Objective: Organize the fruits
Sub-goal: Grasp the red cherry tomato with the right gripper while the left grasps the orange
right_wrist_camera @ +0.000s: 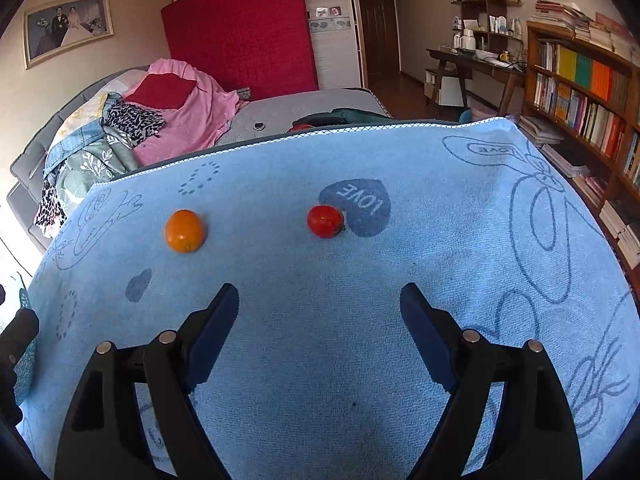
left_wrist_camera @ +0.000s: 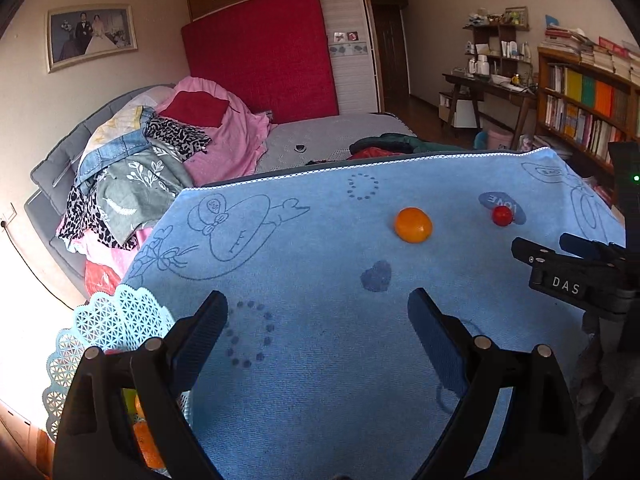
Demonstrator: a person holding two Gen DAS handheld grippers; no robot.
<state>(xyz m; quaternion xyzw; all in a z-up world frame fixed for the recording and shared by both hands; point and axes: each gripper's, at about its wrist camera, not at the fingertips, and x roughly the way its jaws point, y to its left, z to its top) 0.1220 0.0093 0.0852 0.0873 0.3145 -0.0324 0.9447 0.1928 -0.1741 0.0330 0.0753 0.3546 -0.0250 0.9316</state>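
My left tool (left_wrist_camera: 318, 312) and right tool (right_wrist_camera: 319, 304) both gape wide, gripping nothing, above the blue towel (right_wrist_camera: 400, 272) on the worktop. The orange (right_wrist_camera: 185, 231) and tomato (right_wrist_camera: 325, 221) sit apart ahead. Only my left view catches the lacy basket (left_wrist_camera: 108, 324) with fruit inside.

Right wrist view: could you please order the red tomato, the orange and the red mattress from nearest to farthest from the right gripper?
1. Red tomato, ahead, beside the towel's LOVE heart.
2. Orange, further left; close to the tomato's range.
3. Red mattress, against the far wall.
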